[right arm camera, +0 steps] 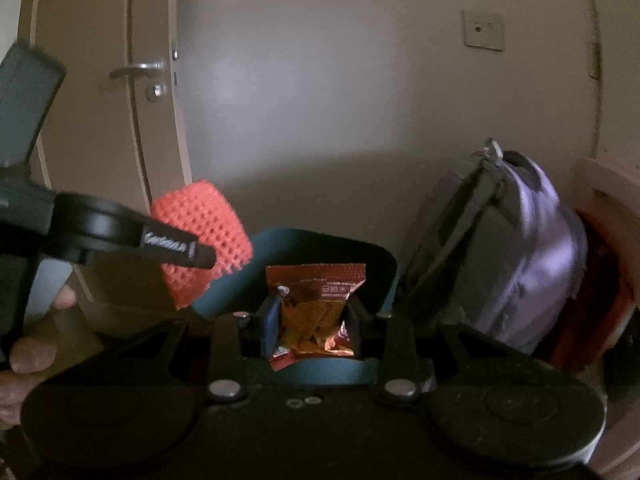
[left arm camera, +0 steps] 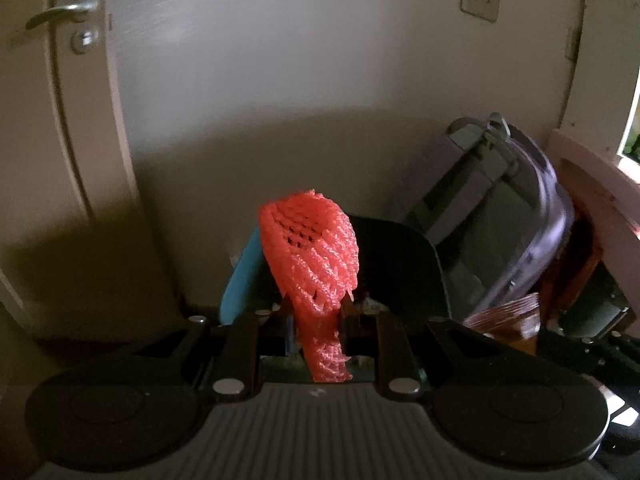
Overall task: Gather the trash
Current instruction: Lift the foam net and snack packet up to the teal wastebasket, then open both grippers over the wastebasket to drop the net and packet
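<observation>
My left gripper (left arm camera: 316,312) is shut on a red foam net sleeve (left arm camera: 310,256), which stands up between the fingers. Behind it is a teal trash bin (left arm camera: 240,280) with a dark inside. In the right wrist view the same sleeve (right arm camera: 200,232) and the left gripper (right arm camera: 200,256) hang at the left, above the bin's (right arm camera: 328,240) near-left rim. My right gripper (right arm camera: 312,316) is shut on an orange snack packet (right arm camera: 316,300), held in front of the bin's opening. The packet (left arm camera: 508,316) also shows at the lower right in the left wrist view.
A purple and grey backpack (right arm camera: 516,256) leans against the wall right of the bin. A closed door with a metal handle (right arm camera: 138,70) is at the left. A wall socket (right arm camera: 482,32) sits high on the right. A person's fingers (right arm camera: 32,344) hold the left tool.
</observation>
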Action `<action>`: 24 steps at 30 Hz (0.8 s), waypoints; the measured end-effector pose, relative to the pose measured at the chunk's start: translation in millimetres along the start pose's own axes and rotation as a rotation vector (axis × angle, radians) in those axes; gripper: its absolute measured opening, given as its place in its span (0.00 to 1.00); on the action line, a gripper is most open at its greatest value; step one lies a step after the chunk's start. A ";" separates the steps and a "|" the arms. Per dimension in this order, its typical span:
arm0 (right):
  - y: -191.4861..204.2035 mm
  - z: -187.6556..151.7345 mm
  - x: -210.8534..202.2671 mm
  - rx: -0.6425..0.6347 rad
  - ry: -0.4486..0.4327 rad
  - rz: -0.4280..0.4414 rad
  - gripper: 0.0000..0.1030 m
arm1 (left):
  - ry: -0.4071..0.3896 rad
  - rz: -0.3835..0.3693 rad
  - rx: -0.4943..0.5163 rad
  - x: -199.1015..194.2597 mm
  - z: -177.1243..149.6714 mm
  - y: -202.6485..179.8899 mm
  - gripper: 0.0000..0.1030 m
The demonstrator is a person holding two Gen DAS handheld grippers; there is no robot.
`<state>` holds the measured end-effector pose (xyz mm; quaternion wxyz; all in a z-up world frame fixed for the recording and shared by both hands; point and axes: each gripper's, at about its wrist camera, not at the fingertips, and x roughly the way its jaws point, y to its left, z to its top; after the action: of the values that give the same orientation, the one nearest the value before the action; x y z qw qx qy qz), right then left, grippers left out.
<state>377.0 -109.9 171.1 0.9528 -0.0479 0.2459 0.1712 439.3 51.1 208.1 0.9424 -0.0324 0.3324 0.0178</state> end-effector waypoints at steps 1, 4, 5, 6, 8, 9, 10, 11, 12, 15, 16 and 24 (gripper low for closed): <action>-0.2 2.7 12.1 -0.008 0.009 -0.006 0.32 | 0.007 -0.002 0.006 10.0 4.1 -1.3 0.19; -2.1 6.5 45.5 -0.014 0.044 -0.020 0.32 | 0.030 0.005 0.019 41.4 14.4 -3.3 0.19; -3.3 6.2 55.6 -0.015 0.057 -0.025 0.32 | 0.038 0.017 0.024 51.9 16.6 -3.7 0.19; -4.5 5.8 65.7 -0.016 0.068 -0.029 0.32 | 0.048 0.026 0.029 62.5 17.6 -5.1 0.19; -4.7 5.2 86.3 -0.018 0.093 -0.036 0.32 | 0.076 0.039 0.034 85.0 19.9 -4.2 0.19; -5.2 3.2 95.0 -0.017 0.107 -0.034 0.32 | 0.092 0.046 0.035 94.6 19.9 -4.0 0.19; -4.8 1.2 103.6 -0.020 0.122 -0.034 0.32 | 0.114 0.052 0.036 105.9 19.9 -2.9 0.19; -4.2 -0.7 112.7 -0.028 0.138 -0.034 0.32 | 0.134 0.054 0.037 116.3 19.6 -1.7 0.19; -3.7 -2.5 121.0 -0.032 0.153 -0.033 0.32 | 0.150 0.056 0.036 125.0 19.2 0.0 0.19; -3.7 -7.7 140.4 -0.039 0.190 -0.028 0.32 | 0.215 0.040 0.031 151.3 15.9 5.5 0.19; -3.6 -8.3 145.5 -0.040 0.204 -0.021 0.32 | 0.230 0.045 0.033 157.8 14.2 6.6 0.19; 2.0 -13.4 171.5 -0.100 0.273 -0.029 0.33 | 0.342 0.064 0.109 196.9 0.6 -0.6 0.19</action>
<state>510.9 -58.5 76.2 0.9093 -0.1216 0.3637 0.1615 592.9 52.9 85.1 0.8714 0.0267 0.4893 0.0241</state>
